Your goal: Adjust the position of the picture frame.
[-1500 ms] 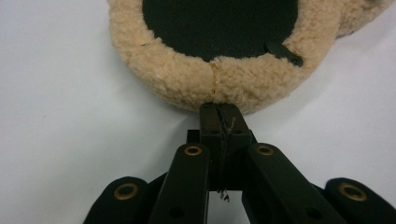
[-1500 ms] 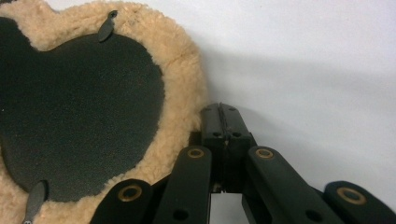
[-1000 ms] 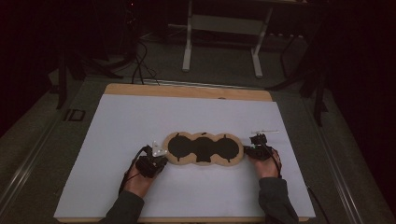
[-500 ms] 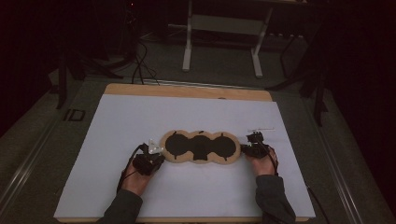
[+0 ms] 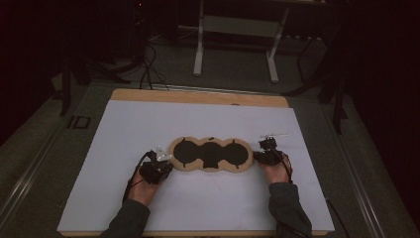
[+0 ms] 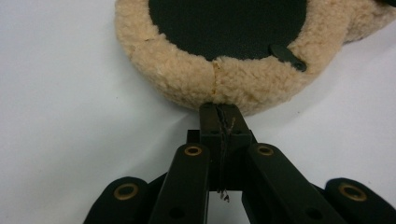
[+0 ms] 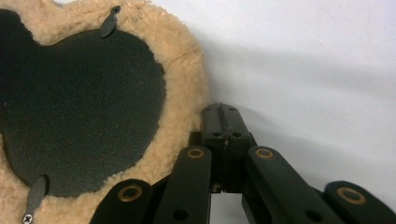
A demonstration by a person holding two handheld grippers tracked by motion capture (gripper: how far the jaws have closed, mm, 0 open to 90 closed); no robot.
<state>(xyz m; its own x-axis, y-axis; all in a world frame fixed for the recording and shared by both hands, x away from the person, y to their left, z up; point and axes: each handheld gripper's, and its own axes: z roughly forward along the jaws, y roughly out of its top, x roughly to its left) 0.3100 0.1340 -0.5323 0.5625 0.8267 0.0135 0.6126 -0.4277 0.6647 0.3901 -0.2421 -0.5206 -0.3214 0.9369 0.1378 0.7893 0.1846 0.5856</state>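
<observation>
A three-lobed pad [image 5: 210, 154] of tan fleece with a black centre lies flat on the white table top [image 5: 198, 119]. My left gripper [image 5: 167, 163] is at the pad's left end. Its jaws are closed, and their tips [image 6: 219, 108] touch the fleece rim [image 6: 187, 79]. At the pad's right end my right gripper [image 5: 255, 157] is also shut. Its tips [image 7: 221, 108] sit just beside the fleece edge [image 7: 187, 93], on bare table. Small black tabs [image 7: 108, 23] are screwed to the black centre.
A small white object [image 5: 273, 134] lies on the table just behind the right gripper. The table's wooden far edge [image 5: 198, 95] borders a dark floor with cables [image 5: 148, 64] and a white stand [image 5: 237, 39]. The person's hands and sleeves [image 5: 289, 208] enter from the near edge.
The pad and both grippers have shifted slightly to the left. Both grippers stay closed at the pad's ends.
</observation>
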